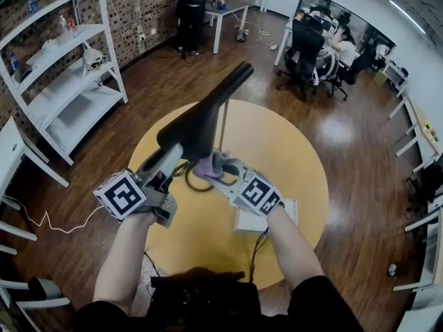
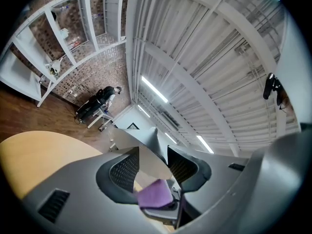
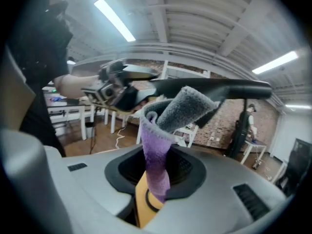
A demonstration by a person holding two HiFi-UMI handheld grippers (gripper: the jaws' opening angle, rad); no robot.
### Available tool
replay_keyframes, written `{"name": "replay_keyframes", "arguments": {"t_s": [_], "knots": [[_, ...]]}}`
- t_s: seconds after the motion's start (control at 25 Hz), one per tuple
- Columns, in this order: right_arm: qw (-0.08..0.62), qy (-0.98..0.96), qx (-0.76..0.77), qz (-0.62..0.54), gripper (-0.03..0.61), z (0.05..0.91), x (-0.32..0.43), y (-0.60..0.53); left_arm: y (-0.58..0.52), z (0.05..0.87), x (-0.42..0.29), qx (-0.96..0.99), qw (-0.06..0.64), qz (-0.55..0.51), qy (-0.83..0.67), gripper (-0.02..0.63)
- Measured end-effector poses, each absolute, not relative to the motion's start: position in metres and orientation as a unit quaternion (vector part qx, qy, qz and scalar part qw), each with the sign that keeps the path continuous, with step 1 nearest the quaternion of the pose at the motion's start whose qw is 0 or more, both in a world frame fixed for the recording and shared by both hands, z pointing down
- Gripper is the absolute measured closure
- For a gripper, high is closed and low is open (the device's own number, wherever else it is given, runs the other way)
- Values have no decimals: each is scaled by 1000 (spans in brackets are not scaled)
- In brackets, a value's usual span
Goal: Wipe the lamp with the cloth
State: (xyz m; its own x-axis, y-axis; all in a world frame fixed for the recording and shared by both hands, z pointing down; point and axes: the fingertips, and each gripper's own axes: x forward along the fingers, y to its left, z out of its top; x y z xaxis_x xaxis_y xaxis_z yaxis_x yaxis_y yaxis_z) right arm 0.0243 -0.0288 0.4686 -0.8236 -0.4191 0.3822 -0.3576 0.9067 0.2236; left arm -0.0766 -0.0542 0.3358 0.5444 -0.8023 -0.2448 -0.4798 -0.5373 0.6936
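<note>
A black desk lamp's long head [image 1: 208,113] slants up over the round yellow table [image 1: 297,158], with its thin pole [image 1: 223,126] behind it. My left gripper [image 1: 174,156] is shut on the wide near end of the head. In the left gripper view the head's pale underside [image 2: 144,152] lies between my left gripper's [image 2: 153,167] jaws. My right gripper [image 1: 220,170] is shut on a purple and grey cloth [image 1: 209,164], just under that end of the lamp. In the right gripper view the cloth [image 3: 158,150] rises from the right gripper [image 3: 156,172] towards the lamp head [image 3: 219,87].
A white flat box [image 1: 257,221] and a black cable loop [image 1: 187,183] lie on the table near my arms. White shelving [image 1: 62,81] stands at the left. Office chairs [image 1: 304,50] and a standing person [image 1: 190,12] are far behind.
</note>
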Motion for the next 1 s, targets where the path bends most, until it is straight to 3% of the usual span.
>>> {"name": "replay_keyframes", "arguments": {"t_s": [0.24,0.68,0.8,1.0], "knots": [[329,-917,174,-144,480,504,38,26,-45,335,-71,830,277,-293,-385,449],[306,-917,205,151,468,557,74,79,21,386,-79,833,271,-282,-391,448],[336,-900,188,205,425,575,69,87,36,410,-85,828,287,-269,-399,448],[411,-872,180,198,339,604,76,96,51,431,-93,820,299,-249,-419,448]]}}
